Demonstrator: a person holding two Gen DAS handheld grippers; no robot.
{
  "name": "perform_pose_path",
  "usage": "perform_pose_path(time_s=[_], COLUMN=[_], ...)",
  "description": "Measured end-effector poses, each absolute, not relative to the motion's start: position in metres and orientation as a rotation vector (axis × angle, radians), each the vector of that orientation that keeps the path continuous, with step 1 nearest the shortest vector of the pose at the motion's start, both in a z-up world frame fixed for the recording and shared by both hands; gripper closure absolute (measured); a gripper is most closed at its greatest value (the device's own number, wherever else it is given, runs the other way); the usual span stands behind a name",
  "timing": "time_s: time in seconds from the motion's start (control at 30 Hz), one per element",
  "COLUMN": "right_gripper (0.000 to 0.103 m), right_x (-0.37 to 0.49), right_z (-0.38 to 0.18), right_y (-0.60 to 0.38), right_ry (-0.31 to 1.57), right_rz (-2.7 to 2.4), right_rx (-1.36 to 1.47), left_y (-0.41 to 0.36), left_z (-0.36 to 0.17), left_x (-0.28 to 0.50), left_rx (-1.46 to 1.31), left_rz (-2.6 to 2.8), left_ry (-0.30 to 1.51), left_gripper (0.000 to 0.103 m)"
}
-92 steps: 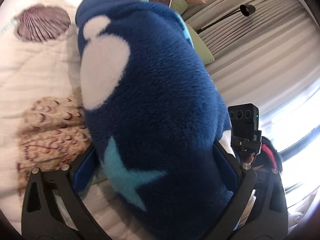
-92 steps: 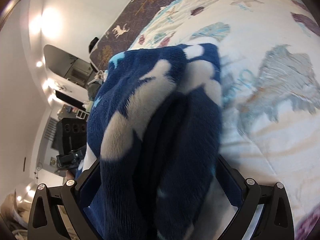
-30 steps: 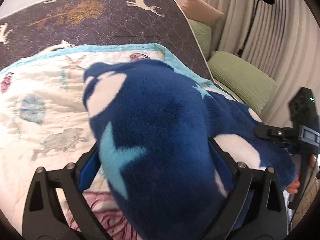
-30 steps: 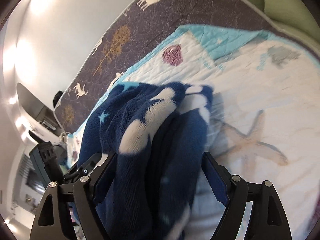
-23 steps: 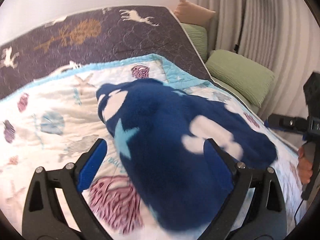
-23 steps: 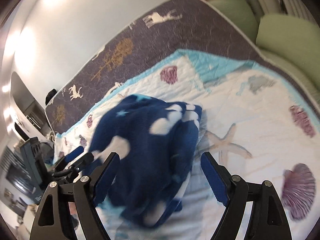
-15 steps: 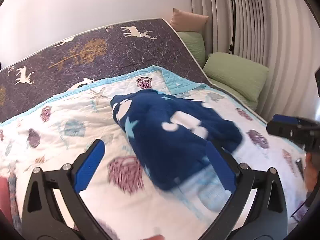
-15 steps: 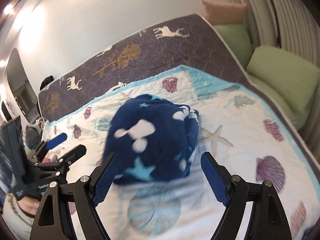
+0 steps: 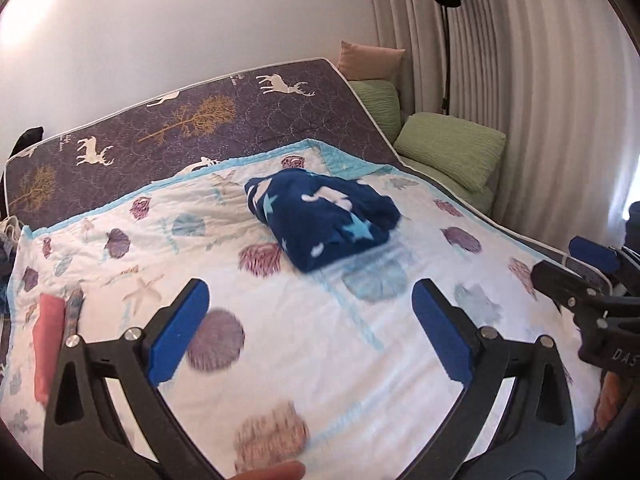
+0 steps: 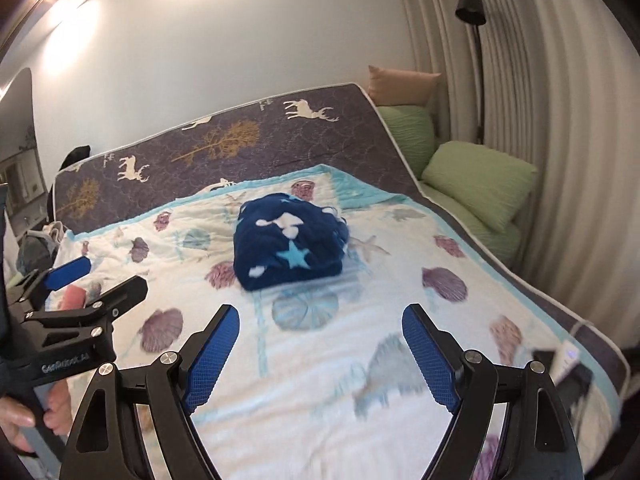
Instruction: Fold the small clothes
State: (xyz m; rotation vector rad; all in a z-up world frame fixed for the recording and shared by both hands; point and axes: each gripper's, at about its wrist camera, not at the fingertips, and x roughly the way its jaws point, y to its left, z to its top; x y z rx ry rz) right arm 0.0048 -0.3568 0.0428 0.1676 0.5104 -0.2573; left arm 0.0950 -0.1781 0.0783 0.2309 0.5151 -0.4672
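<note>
A folded dark blue fleece garment (image 9: pixel 324 218) with white patches and light blue stars lies on the far middle of the seashell quilt (image 9: pixel 304 340); it also shows in the right wrist view (image 10: pixel 290 248). My left gripper (image 9: pixel 312 332) is open and empty, well back from the garment. My right gripper (image 10: pixel 320 354) is open and empty, also well back. Each gripper shows at the edge of the other's view: the right one (image 9: pixel 592 276) and the left one (image 10: pixel 80 292).
A pink and grey folded item (image 9: pixel 50 340) lies at the quilt's left edge. Green pillows (image 9: pixel 452 152) and a floor lamp (image 9: pixel 446 40) stand at the right by the curtain. A dark deer-print mattress cover (image 9: pixel 200 128) lies beyond the quilt. A white remote (image 10: pixel 568 356) lies at the right.
Both grippers let go of the blue garment and pulled back toward the near edge of the bed. The garment now lies folded on the quilt, far from both.
</note>
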Motion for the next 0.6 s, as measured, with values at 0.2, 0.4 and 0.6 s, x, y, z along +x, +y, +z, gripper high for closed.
perform_pose_path(time_s=[0.2, 0.4, 0.6], right_gripper=[0.017, 0.017, 0.017], right_x=[-0.035, -0.054, -0.065], right_z=[0.050, 0.058, 0.061], right_y=[-0.335, -0.319, -0.309], right_ry=[0.503, 0.472, 0.460], right_rz=[-0.257, -0.251, -0.262], right_rx=[0.181, 0.185, 0.181], left_y=[-0.154, -0.136, -0.129], left_z=[0.082, 0.090, 0.091], left_x=[0.049, 0.026, 0.011], left_rx=[0.172, 0.143, 0.144], left_rz=[-0.472, -0.456, -0.456], left_ry=[0.509, 0.473, 0.454], left_gripper=[0.002, 0.002, 0.002])
